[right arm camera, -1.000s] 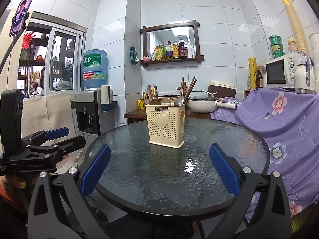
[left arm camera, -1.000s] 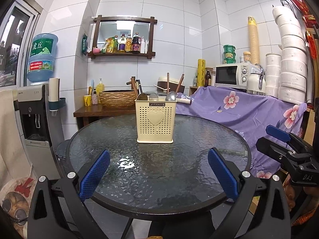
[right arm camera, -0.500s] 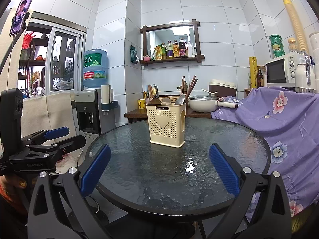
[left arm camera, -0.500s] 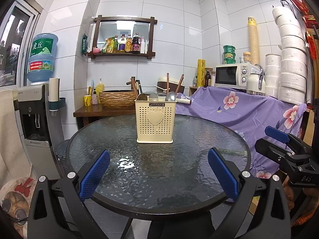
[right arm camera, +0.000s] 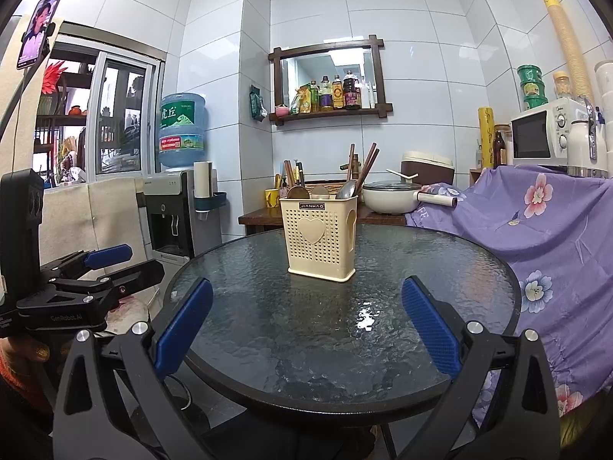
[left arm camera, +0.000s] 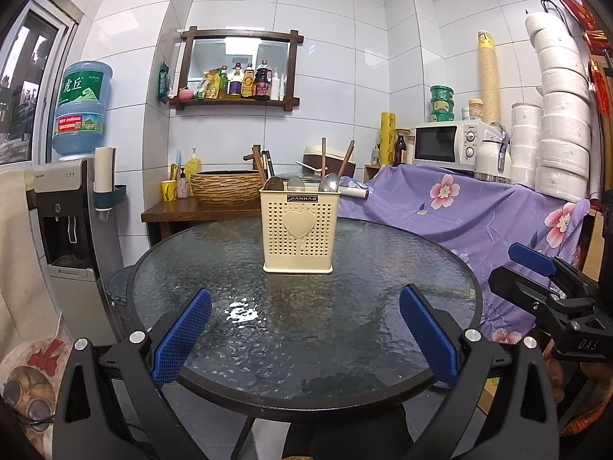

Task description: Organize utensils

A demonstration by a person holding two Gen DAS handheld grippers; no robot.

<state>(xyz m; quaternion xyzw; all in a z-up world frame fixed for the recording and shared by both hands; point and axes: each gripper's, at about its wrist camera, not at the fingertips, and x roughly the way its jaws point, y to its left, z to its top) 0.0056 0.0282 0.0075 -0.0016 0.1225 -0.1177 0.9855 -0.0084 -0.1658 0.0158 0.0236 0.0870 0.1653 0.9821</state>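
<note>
A cream perforated utensil holder (left arm camera: 298, 230) with a heart on its front stands upright at the far middle of the round glass table (left arm camera: 306, 345); it also shows in the right wrist view (right arm camera: 321, 237). Spoons (left arm camera: 328, 183) and brown chopsticks (left arm camera: 323, 157) stick out of its top. My left gripper (left arm camera: 304, 329) is open and empty, low over the table's near edge. My right gripper (right arm camera: 306, 329) is open and empty over the near edge too. Each gripper shows in the other's view, the right one (left arm camera: 551, 287) and the left one (right arm camera: 84, 276).
A water dispenser (left arm camera: 69, 222) stands left of the table. A purple flowered cloth (left arm camera: 479, 211) covers a counter on the right, with a microwave (left arm camera: 444, 145) on it. A wooden side table (left arm camera: 199, 211) with a woven basket stands behind. A white pot (right arm camera: 390, 195) sits there too.
Nothing on the table has moved. Both grippers stay open and shift only slightly; the right gripper drifts a little lower in the left wrist view.
</note>
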